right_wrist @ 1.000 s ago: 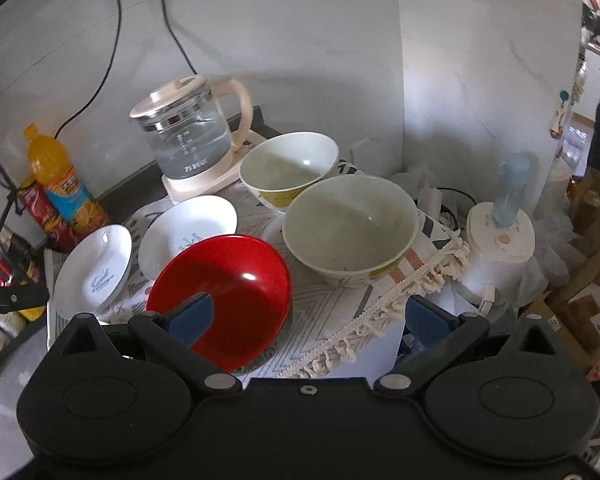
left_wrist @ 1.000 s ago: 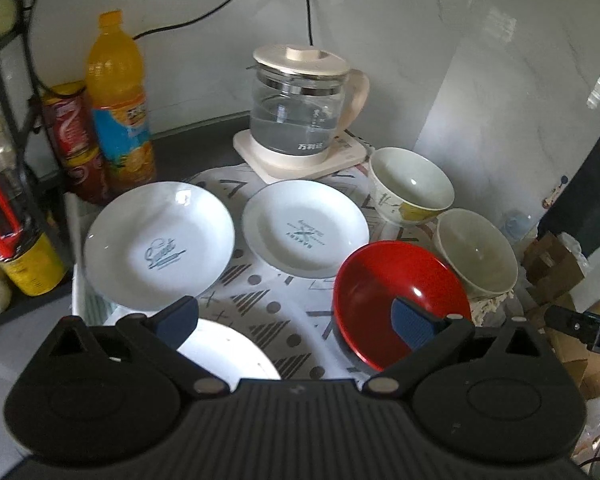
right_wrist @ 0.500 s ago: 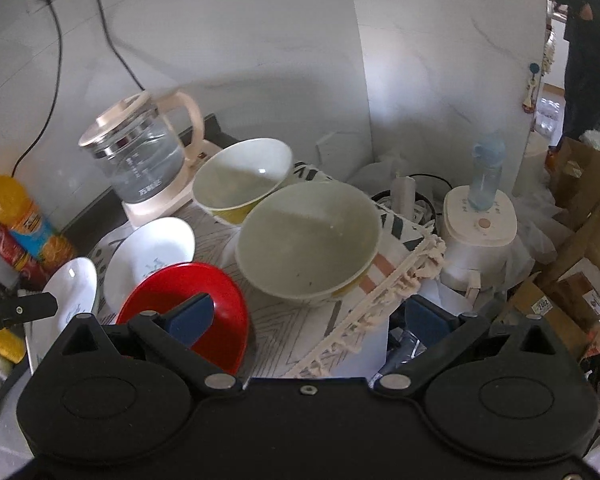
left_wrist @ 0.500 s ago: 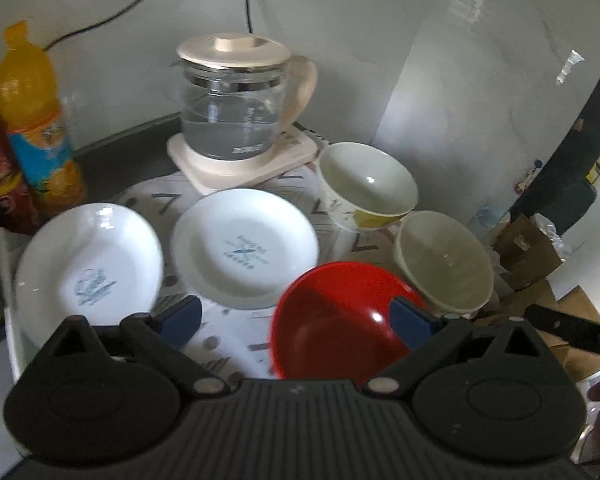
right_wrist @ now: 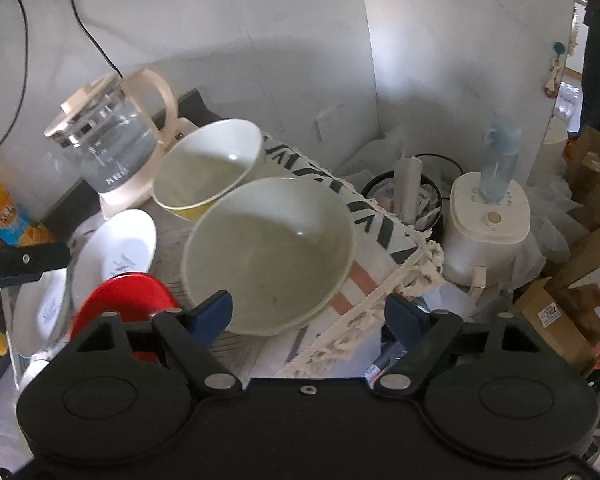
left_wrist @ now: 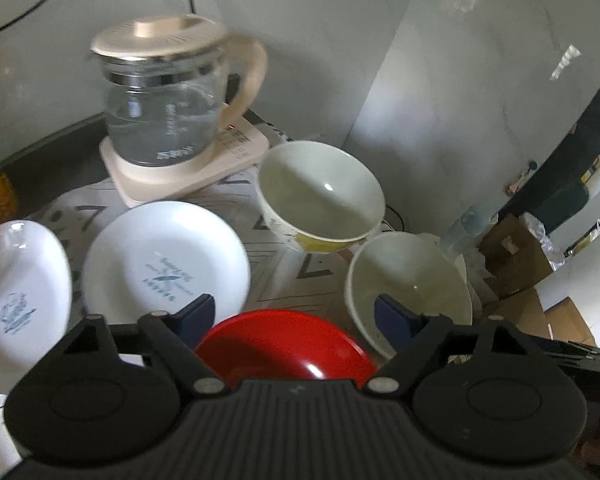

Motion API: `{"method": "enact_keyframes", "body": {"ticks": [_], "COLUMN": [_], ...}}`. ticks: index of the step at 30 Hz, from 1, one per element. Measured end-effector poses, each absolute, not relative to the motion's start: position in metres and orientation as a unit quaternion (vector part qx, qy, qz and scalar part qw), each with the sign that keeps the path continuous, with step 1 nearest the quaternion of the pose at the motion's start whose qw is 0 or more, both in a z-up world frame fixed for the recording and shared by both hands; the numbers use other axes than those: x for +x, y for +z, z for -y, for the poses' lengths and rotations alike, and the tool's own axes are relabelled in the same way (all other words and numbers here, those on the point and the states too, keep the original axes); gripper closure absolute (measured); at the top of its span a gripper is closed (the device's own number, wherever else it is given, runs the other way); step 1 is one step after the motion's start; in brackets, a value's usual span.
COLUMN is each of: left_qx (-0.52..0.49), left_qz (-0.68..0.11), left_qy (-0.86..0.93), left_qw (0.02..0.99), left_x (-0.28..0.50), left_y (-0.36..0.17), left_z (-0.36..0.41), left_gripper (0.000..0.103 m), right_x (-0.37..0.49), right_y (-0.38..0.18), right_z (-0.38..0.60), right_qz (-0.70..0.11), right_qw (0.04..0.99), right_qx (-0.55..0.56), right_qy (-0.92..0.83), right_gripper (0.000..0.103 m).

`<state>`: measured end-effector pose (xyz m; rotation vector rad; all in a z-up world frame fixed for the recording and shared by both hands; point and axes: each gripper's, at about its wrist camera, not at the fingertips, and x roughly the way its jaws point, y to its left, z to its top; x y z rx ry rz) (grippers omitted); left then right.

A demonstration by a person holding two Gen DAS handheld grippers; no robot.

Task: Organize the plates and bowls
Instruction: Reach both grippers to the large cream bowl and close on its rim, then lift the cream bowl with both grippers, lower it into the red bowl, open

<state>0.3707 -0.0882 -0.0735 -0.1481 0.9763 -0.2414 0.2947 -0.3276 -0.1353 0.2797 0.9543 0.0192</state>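
A red bowl (left_wrist: 284, 340) sits on the patterned cloth, just in front of my open, empty left gripper (left_wrist: 296, 314). Two cream bowls stand to the right: a far one (left_wrist: 320, 196) and a near one (left_wrist: 408, 280). Two white plates (left_wrist: 164, 256) (left_wrist: 20, 284) lie to the left. In the right wrist view my right gripper (right_wrist: 312, 312) is open and empty, low in front of the near cream bowl (right_wrist: 268, 248). The far cream bowl (right_wrist: 208, 168), the red bowl (right_wrist: 128, 300) and a white plate (right_wrist: 116, 244) lie to its left.
A glass kettle (left_wrist: 164, 116) on its cream base stands at the back by the marble wall. A white appliance (right_wrist: 488, 220) with a bottle and cardboard boxes (right_wrist: 560, 320) lie beyond the cloth's fringed right edge (right_wrist: 380, 300). Bottles and cans (right_wrist: 4, 208) stand at the far left.
Both grippers have moved forward and to the right, closer to the bowls. The orange bottle has slid out of the left view. Both stay open and empty.
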Motion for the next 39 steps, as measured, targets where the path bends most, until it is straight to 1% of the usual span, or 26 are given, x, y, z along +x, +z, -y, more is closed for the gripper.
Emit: {"method": "enact_keyframes", "body": {"ticks": [2,5,7,9,10,12,13,15,17,23,26,28,29,32,35,39], "left_qx": [-0.072,-0.074,-0.08,-0.082,-0.083,-0.09,-0.094,-0.096,-0.1,-0.111,-0.119,-0.13,-0.135,-0.139,-0.14,-0.151], "left_qz": [-0.472,-0.485,-0.492,-0.498,-0.502,-0.511,-0.514,-0.52,-0.528,-0.55,-0.563,-0.569,-0.571,-0.57,-0.563,-0.542], "left_qy": [-0.12,-0.12,-0.12,-0.118,-0.114,-0.112,-0.111,-0.109,-0.108,-0.097,-0.076,-0.076,-0.073,-0.064,-0.061,-0.067], "left_qw": [0.87,0.863,0.859,0.855,0.853,0.848,0.845,0.842,0.836,0.822,0.814,0.808,0.807,0.807,0.812,0.824], "left_x": [0.377,0.388,0.395,0.401,0.405,0.412,0.414,0.419,0.423,0.434,0.438,0.438,0.438,0.435,0.429,0.42], "left_y": [-0.079,-0.088,-0.095,-0.102,-0.106,-0.113,-0.116,-0.122,-0.129,-0.148,-0.16,-0.167,-0.168,-0.168,-0.163,-0.146], "left_z": [0.099,0.112,0.118,0.122,0.125,0.129,0.131,0.135,0.14,0.151,0.153,0.155,0.157,0.16,0.161,0.158], "left_gripper": [0.022,0.029,0.039,0.044,0.049,0.055,0.057,0.06,0.064,0.078,0.089,0.099,0.099,0.099,0.099,0.099], "right_x": [0.302,0.313,0.321,0.326,0.329,0.336,0.339,0.345,0.35,0.362,0.368,0.371,0.373,0.377,0.38,0.38], "right_y": [-0.139,-0.145,-0.148,-0.153,-0.156,-0.163,-0.167,-0.171,-0.175,-0.187,-0.193,-0.195,-0.197,-0.199,-0.195,-0.181], "right_z": [0.334,0.344,0.349,0.352,0.353,0.355,0.356,0.359,0.361,0.366,0.368,0.368,0.367,0.363,0.36,0.365], "right_qz": [-0.464,-0.469,-0.473,-0.477,-0.48,-0.489,-0.495,-0.501,-0.506,-0.522,-0.532,-0.536,-0.538,-0.543,-0.54,-0.527], "right_qw": [0.875,0.871,0.869,0.866,0.864,0.859,0.856,0.851,0.848,0.837,0.83,0.827,0.826,0.821,0.828,0.835], "right_qx": [0.136,0.141,0.146,0.145,0.145,0.145,0.146,0.148,0.15,0.147,0.146,0.143,0.141,0.136,0.118,0.115], "right_qy": [0.012,0.022,0.032,0.037,0.04,0.047,0.047,0.052,0.059,0.075,0.083,0.091,0.096,0.113,0.097,0.11], "right_gripper": [0.024,0.027,0.031,0.037,0.039,0.049,0.051,0.058,0.062,0.07,0.071,0.072,0.074,0.088,0.09,0.09]}}
